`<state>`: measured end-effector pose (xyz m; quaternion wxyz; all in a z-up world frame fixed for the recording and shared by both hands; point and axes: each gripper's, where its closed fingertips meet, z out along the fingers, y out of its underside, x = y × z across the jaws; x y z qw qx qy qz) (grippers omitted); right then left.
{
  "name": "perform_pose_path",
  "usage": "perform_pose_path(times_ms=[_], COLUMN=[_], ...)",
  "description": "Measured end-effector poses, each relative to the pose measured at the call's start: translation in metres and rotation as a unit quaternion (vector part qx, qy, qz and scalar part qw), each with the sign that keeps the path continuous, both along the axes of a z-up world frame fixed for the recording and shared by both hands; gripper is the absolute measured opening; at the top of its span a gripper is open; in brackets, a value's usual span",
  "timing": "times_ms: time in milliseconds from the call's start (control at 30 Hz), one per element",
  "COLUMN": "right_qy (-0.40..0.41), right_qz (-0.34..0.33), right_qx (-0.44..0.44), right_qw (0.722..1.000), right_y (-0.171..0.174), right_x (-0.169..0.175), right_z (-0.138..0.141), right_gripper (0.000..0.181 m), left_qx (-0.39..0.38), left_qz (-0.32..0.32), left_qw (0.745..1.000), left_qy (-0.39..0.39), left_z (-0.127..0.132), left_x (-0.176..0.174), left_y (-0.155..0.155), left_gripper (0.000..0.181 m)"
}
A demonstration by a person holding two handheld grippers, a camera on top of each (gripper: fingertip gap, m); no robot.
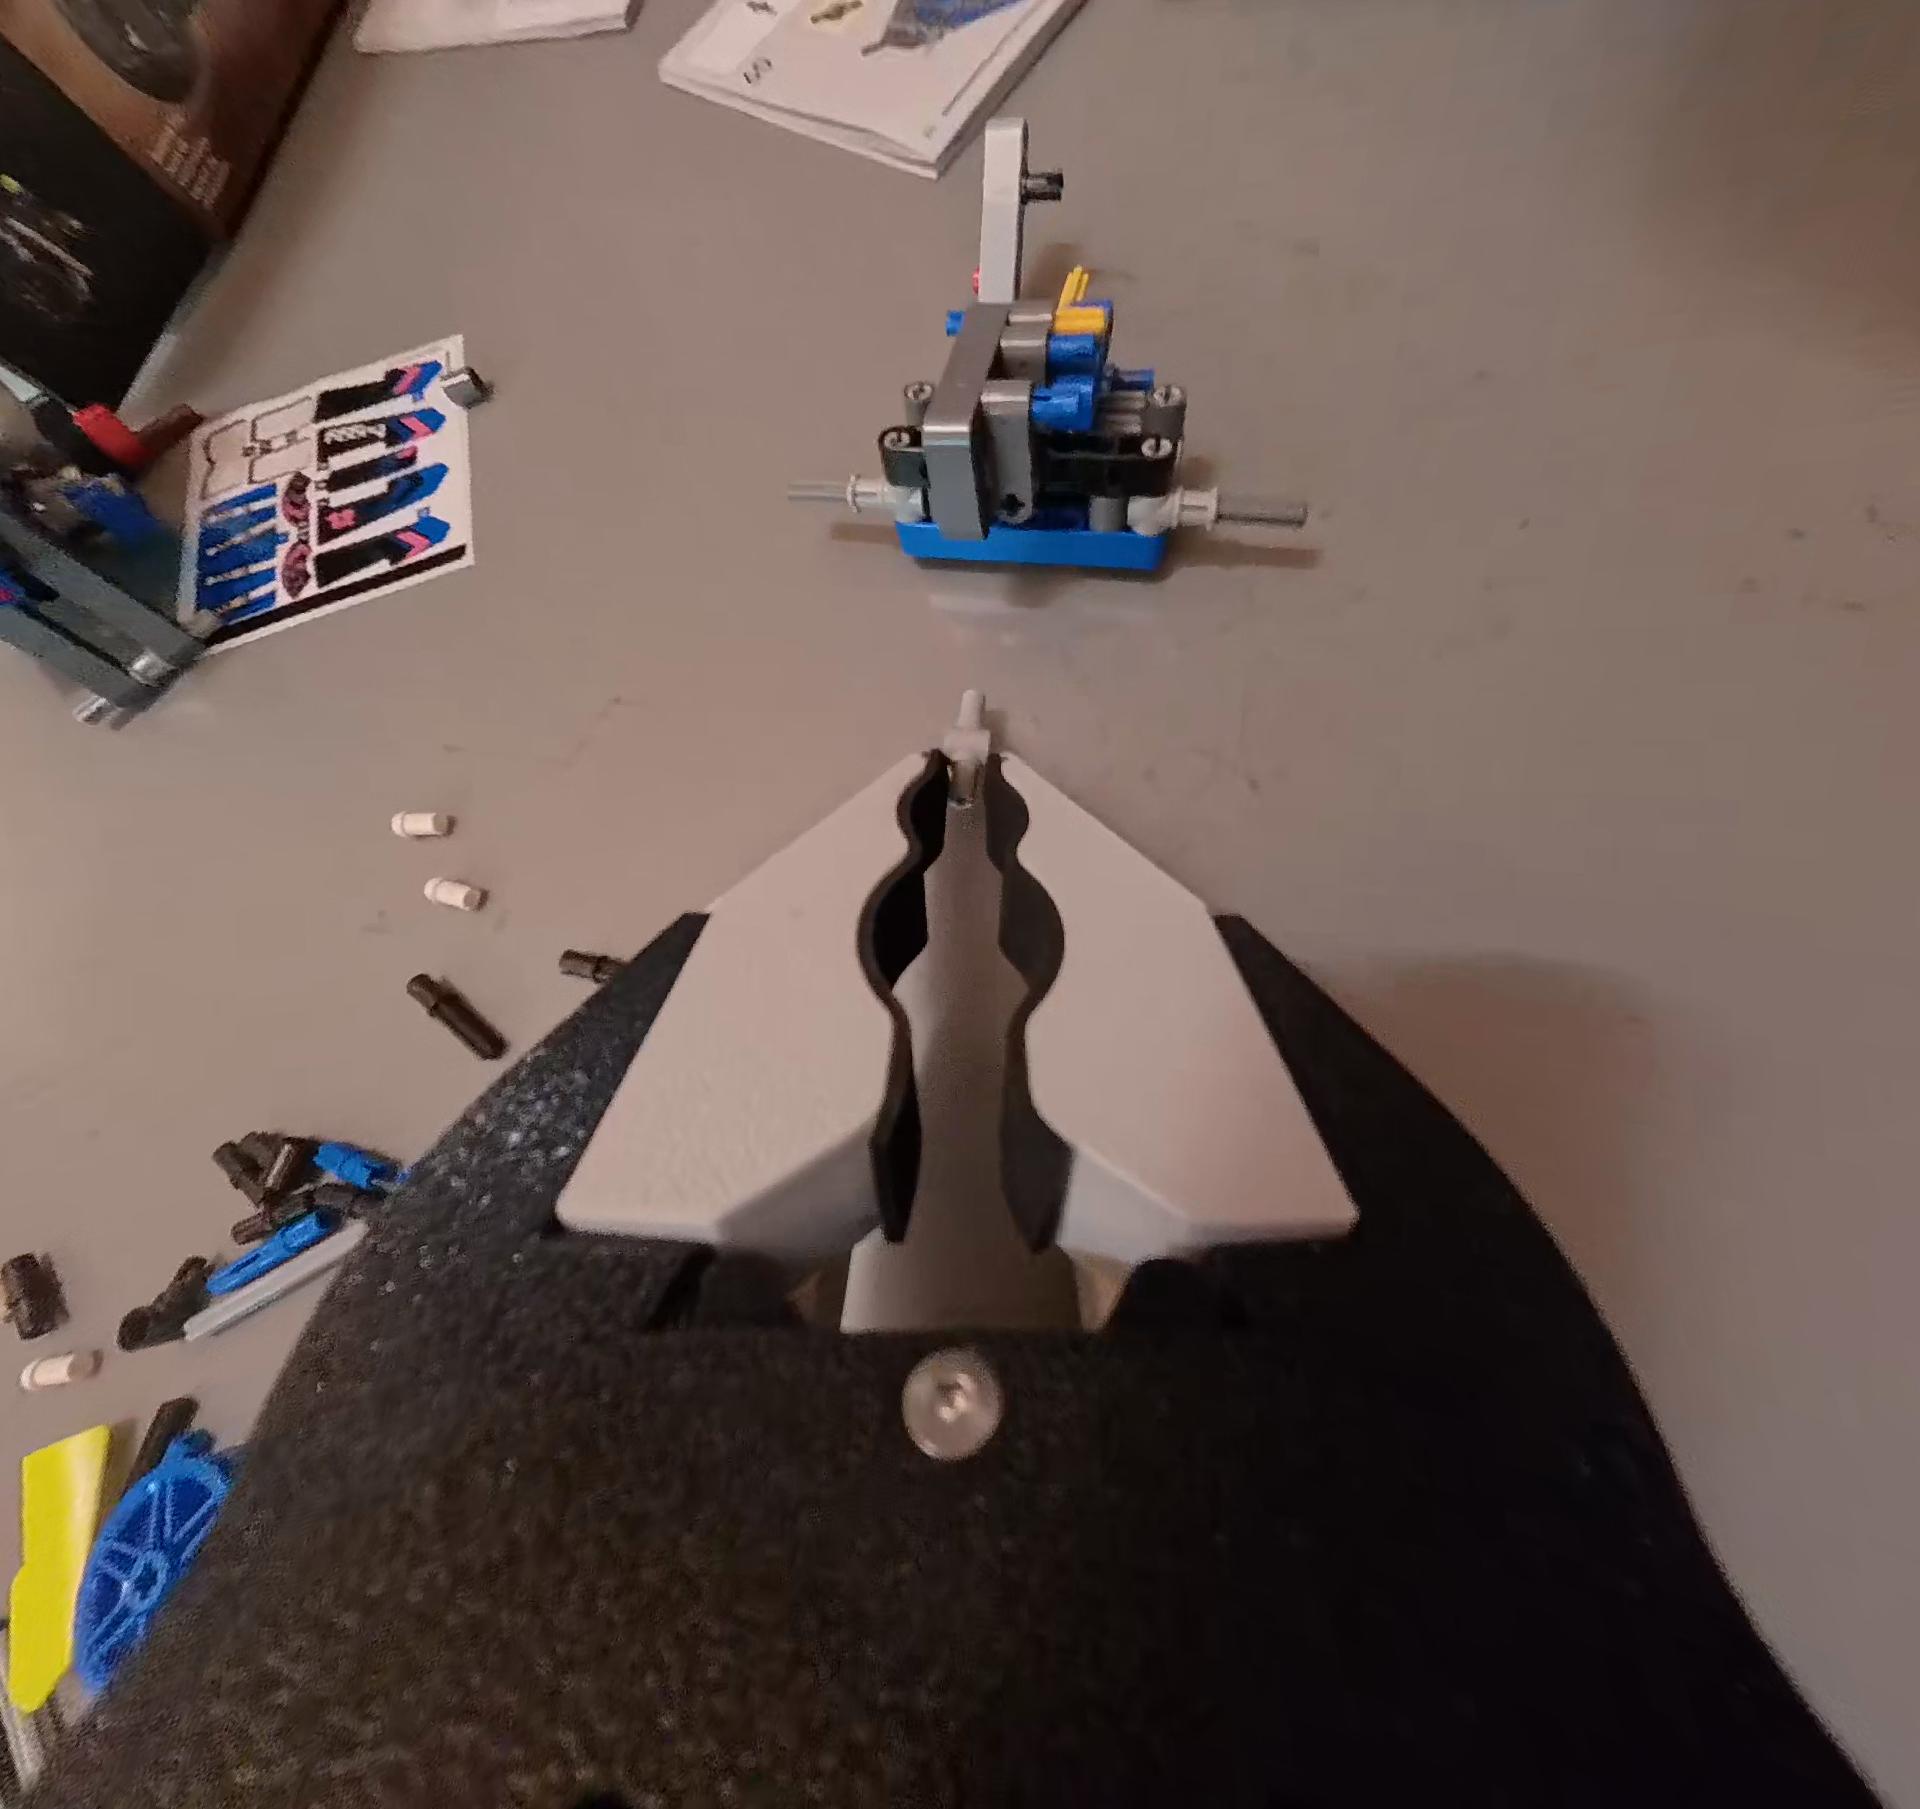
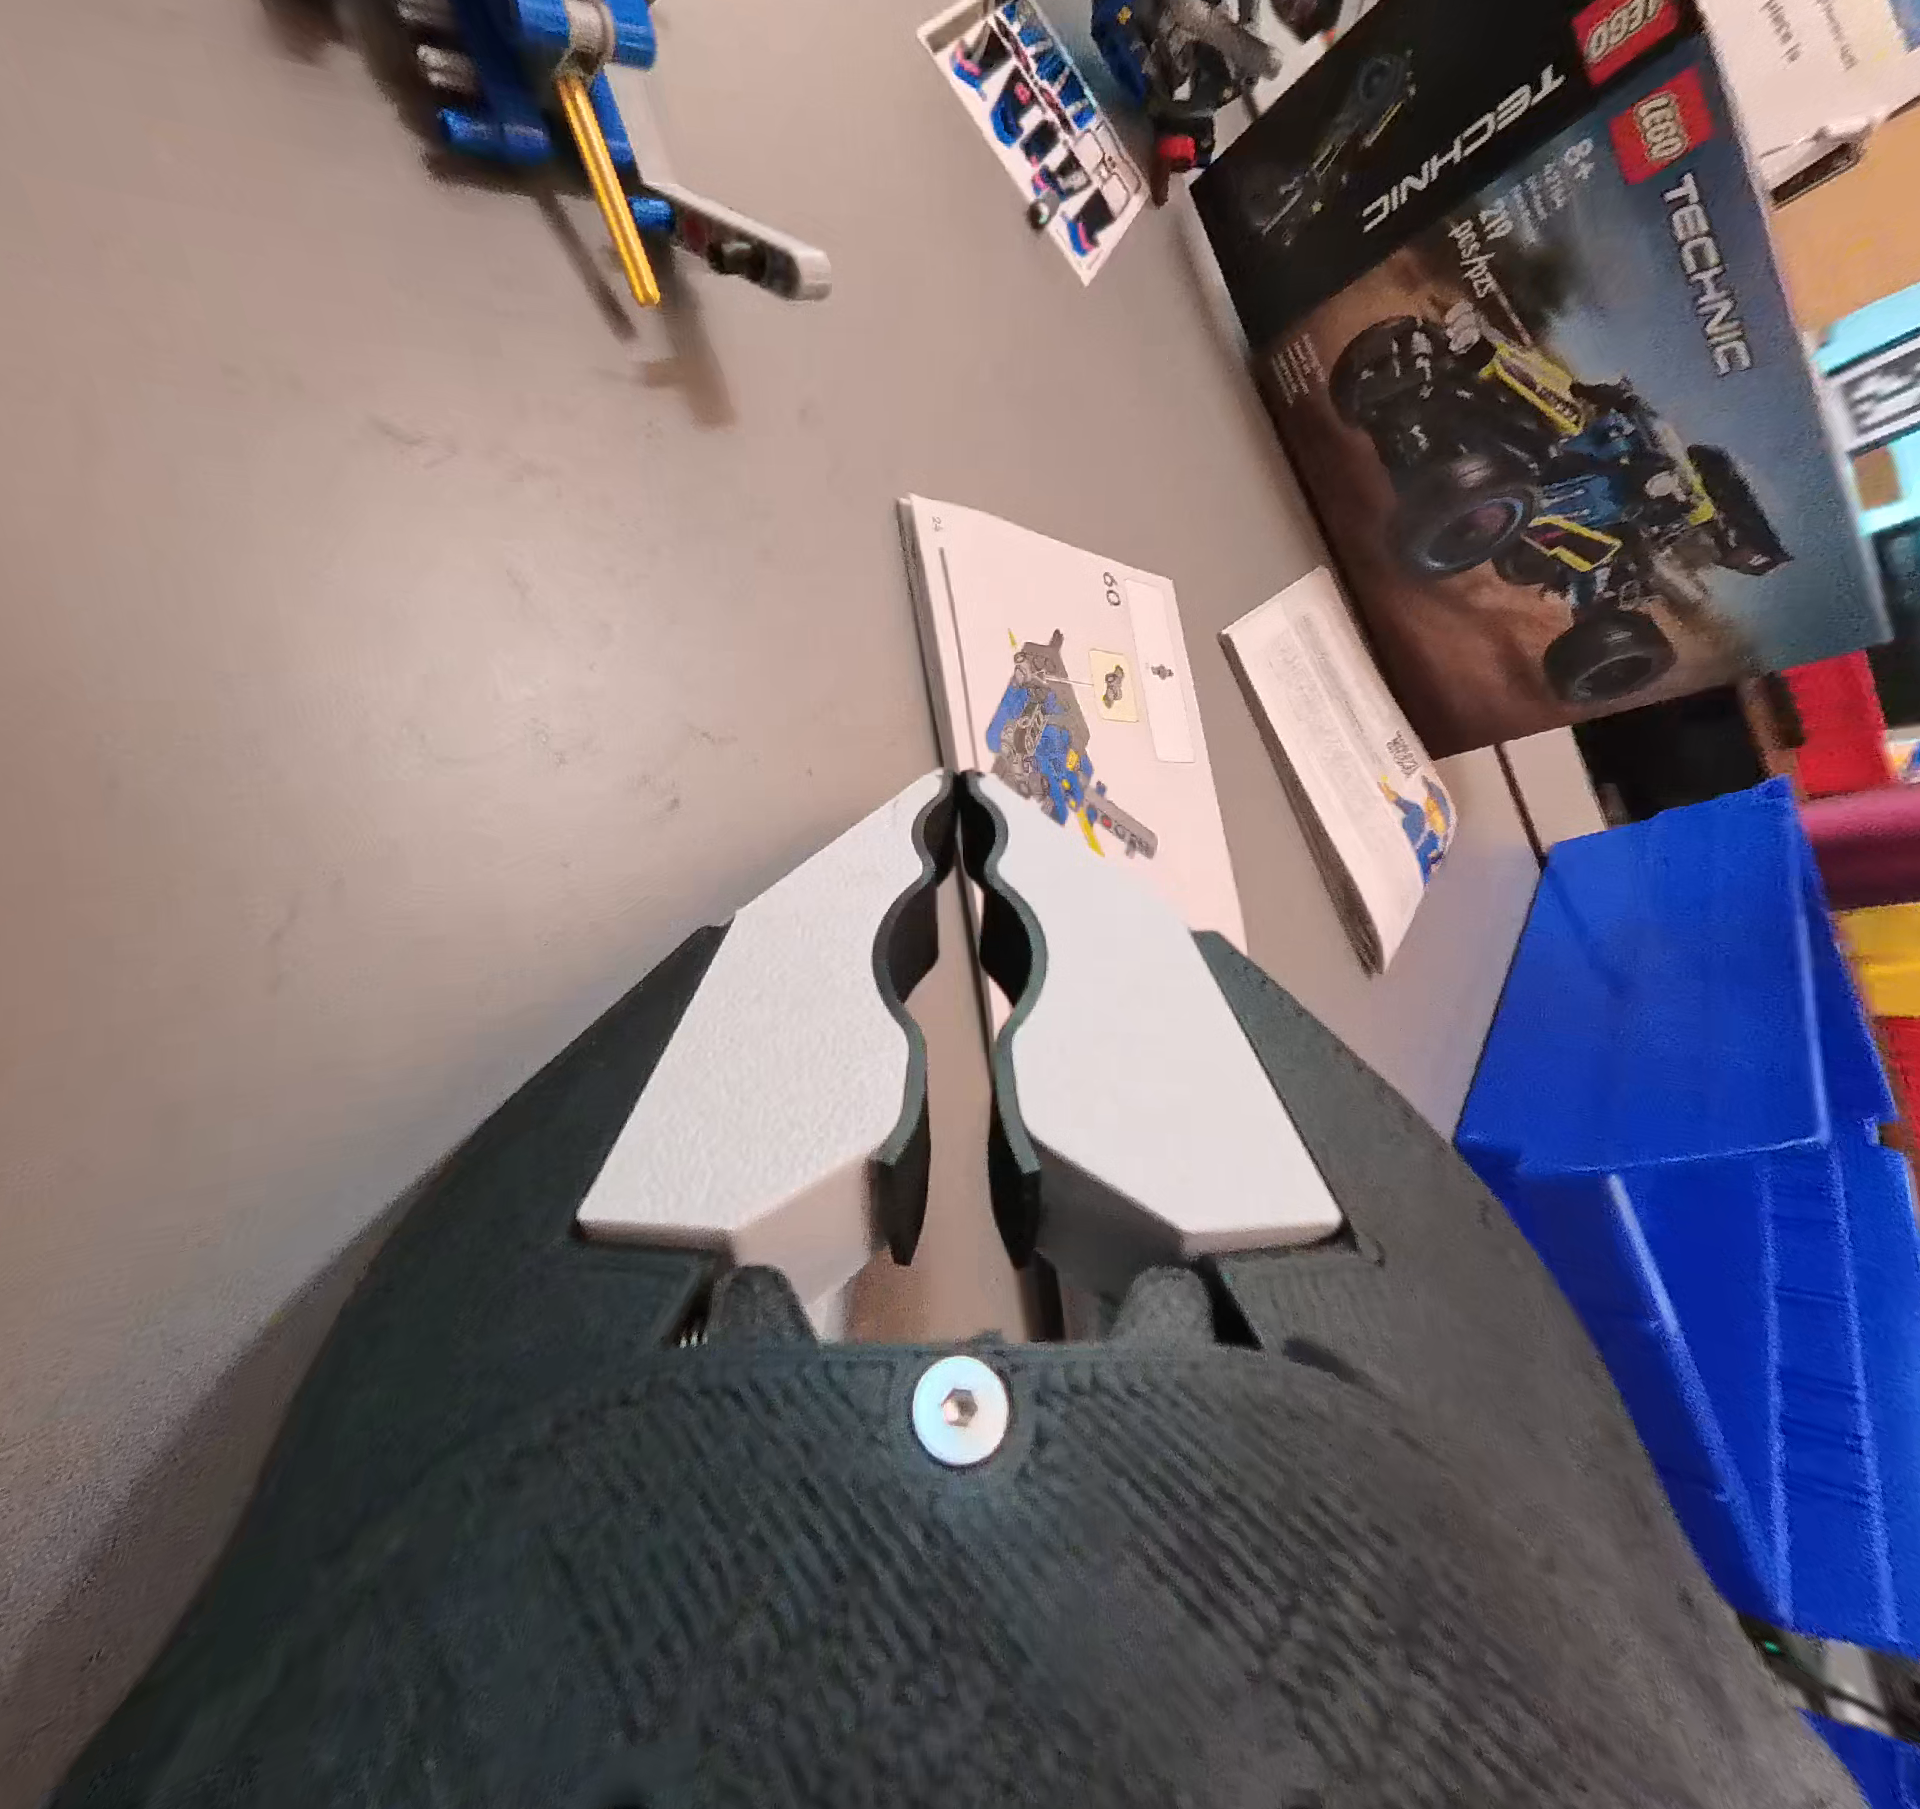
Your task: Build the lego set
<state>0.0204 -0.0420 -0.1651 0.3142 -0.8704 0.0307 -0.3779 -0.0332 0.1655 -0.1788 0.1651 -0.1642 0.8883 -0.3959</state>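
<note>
Lego pale-grey plastic pin (image 1: 968, 743), light, rigid, slippery, is sitting pinched at left gripper (image 1: 966, 772) tips; right gripper (image 2: 958, 791) is riding closed, w/ nothing held.

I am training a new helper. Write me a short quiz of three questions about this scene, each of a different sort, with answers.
1. True or false: the left gripper holds a small grey pin.
2. Which colour is the base plate of the small model? A red, B blue, C green.
3. Fill in: the right gripper is shut and holds ____.

Key: 1 true; 2 B; 3 nothing.
</note>
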Motion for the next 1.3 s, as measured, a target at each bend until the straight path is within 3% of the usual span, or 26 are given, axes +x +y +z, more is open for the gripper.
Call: perform_pose_path(times_ms=[33,200,333,500,1300], right_qy=[-0.024,-0.153,-0.142,-0.135,-0.162], right_qz=[-0.001,-0.007,0.011,0.023,0.018], right_qx=[0.0,-0.005,-0.084,-0.054,-0.074], right_qw=[1.0,0.988,0.986,0.989,0.984], right_y=[-0.001,0.0,0.004,0.008,0.009], right_x=[0.002,0.008,0.011,0.01,0.012], right_z=[0.001,0.013,-0.011,-0.009,-0.01], right_gripper=[0.0,0.0,0.0,0.0,0.0], left_qx=[0.008,0.01,-0.007,-0.007,-0.003], left_qz=[-0.002,-0.003,-0.014,-0.017,-0.018], left_qw=[1.0,1.0,0.998,0.998,0.998], left_qy=[0.003,0.024,0.065,0.063,0.055], left_z=[-0.003,-0.007,-0.007,-0.008,-0.008], left_x=[0.0,0.0,-0.002,-0.002,-0.002], left_y=[0.0,-0.001,-0.002,-0.003,-0.003], left_gripper=[0.004,0.004,0.004,0.004,0.005])
